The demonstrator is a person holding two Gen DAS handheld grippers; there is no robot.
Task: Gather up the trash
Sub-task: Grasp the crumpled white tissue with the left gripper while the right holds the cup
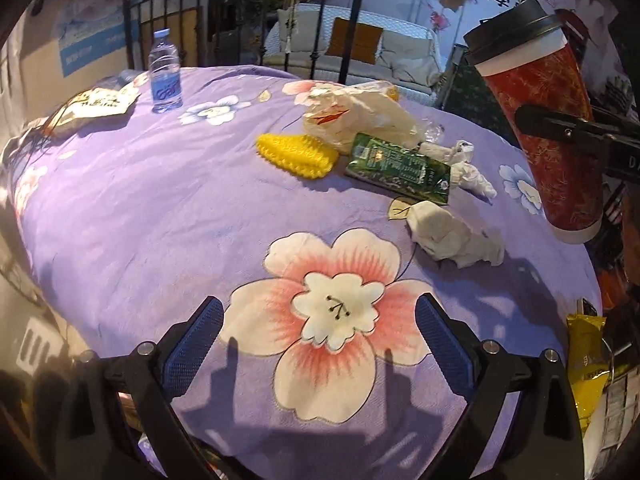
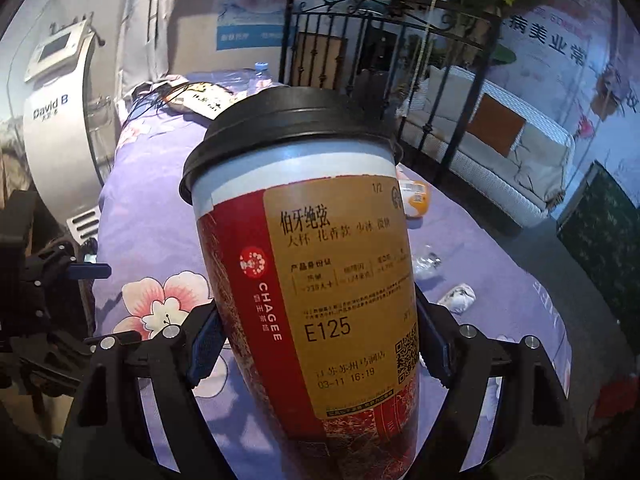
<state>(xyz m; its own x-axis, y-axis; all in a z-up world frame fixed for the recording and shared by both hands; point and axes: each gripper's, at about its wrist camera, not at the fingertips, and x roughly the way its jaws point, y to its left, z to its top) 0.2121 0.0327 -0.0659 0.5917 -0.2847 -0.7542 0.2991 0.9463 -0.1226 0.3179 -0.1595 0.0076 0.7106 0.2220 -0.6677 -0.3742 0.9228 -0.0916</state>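
Observation:
My right gripper point(image 2: 320, 336) is shut on a tall red paper cup point(image 2: 304, 240) with a black lid and a yellow label; both blue pads press on its lower sides. The cup hangs tilted above the bed, and in the left wrist view it point(image 1: 548, 128) is at the far right. My left gripper point(image 1: 320, 308) stands open over a pink flower on the purple sheet point(image 1: 160, 220), with nothing between its fingers. Ahead of it lie a crumpled tissue point(image 1: 452, 236), a green wrapper point(image 1: 396, 168), a yellow spiky object point(image 1: 298, 156), a plastic bag point(image 1: 360, 116) and smaller paper wads point(image 1: 468, 168).
A water bottle point(image 1: 165, 72) stands at the far left of the bed beside a flat snack packet point(image 1: 96, 108). A yellow packet point(image 1: 586, 360) hangs at the bed's right edge. A black iron railing point(image 1: 240, 20) runs behind the bed, and a white machine point(image 2: 60, 128) stands at its left.

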